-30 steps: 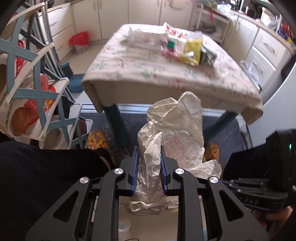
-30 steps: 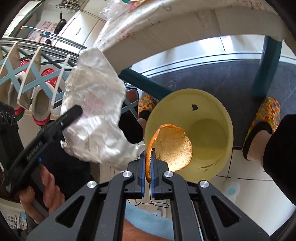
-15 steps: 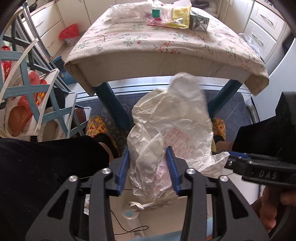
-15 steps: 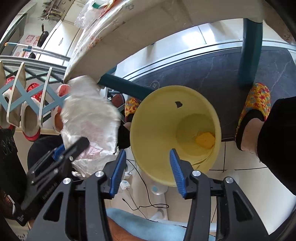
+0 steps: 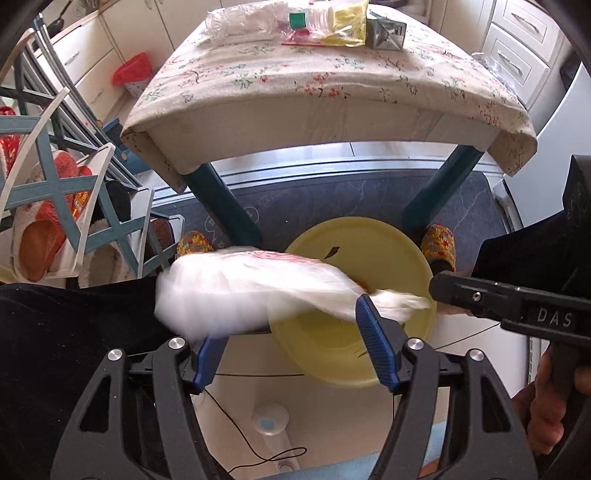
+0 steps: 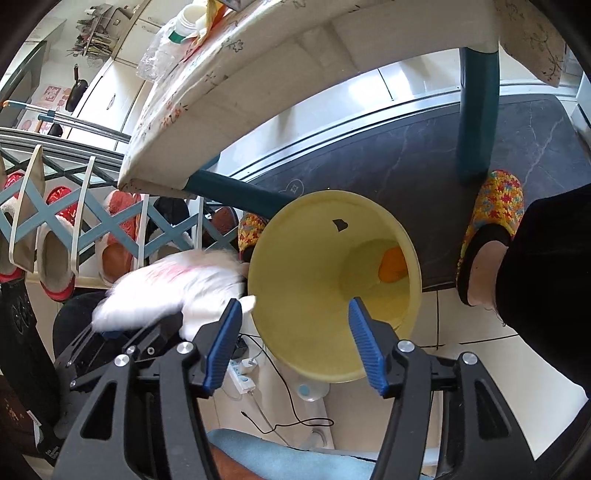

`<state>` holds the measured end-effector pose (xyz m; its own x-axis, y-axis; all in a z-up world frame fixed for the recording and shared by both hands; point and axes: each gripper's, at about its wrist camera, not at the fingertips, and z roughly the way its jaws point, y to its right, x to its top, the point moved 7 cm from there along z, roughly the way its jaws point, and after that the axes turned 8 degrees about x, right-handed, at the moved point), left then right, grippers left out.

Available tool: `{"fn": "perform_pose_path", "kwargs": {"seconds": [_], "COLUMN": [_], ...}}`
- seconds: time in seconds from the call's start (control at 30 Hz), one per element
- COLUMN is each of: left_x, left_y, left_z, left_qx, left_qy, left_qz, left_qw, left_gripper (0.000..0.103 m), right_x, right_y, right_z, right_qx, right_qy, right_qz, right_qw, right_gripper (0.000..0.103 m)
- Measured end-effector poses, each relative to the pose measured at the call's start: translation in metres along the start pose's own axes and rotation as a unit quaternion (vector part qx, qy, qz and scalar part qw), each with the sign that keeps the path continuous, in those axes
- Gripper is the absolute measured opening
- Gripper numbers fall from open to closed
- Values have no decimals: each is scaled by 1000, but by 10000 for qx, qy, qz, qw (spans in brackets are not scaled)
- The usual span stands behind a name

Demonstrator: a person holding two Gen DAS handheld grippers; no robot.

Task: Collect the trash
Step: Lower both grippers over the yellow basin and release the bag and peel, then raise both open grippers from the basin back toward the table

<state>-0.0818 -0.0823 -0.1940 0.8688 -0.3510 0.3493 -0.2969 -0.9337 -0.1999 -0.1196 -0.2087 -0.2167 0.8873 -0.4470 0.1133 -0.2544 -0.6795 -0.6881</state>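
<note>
A crumpled white paper wrapper (image 5: 251,291) with red print is blurred in motion, lying sideways over the rim of the yellow bin (image 5: 332,343). My left gripper (image 5: 288,321) is just behind it. Its jaws are opening, and the wrapper is loose between them, covering the left fingertip. In the right wrist view my right gripper (image 6: 294,302) hangs over the bin (image 6: 303,258), its jaws still opening with nothing between them. An orange peel (image 6: 393,269) lies at the bottom of the bin. The wrapper (image 6: 173,284) shows at the bin's left edge.
A table (image 5: 369,122) with a floral cloth stands beyond the bin, bearing a plastic bottle (image 5: 310,16), a yellow bag (image 5: 347,22) and other litter. A shoe rack (image 5: 55,206) stands at left. A person's slippered feet (image 6: 491,206) flank the bin. Cables (image 6: 295,417) lie on the floor.
The left jaws spread and the wrapper tipped over from upright, dropping toward the bin. The right jaws let go of the orange peel, which now lies at the bin's bottom.
</note>
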Motion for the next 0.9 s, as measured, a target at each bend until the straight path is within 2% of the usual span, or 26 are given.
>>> {"fn": "perform_pose_path", "kwargs": {"seconds": [0.23,0.57,0.73,0.9], "left_x": [2,5,12,18], "left_y": [4,-2,-7,-14], "left_z": [-5,-7,-17,-28], "left_qx": [-72,-265,-241,-226], "left_qy": [117,140,447,742], "left_qz": [82,-159,-299,-486], "left_qw": [9999,9994,9983,9958], "left_gripper": [69,70,79,81], "right_x": [3,3,4,7], "right_y": [0,-1,-4,-12], "right_z": [-3,-4,-6,-10], "right_qx": [-13,-16,-36,-148], "right_qy": [73,93,156,328], "right_qz": [-26,-69,-140,-453], "right_qw": [10000,9999,9998,9983], "right_gripper": [60,61,61,63]}}
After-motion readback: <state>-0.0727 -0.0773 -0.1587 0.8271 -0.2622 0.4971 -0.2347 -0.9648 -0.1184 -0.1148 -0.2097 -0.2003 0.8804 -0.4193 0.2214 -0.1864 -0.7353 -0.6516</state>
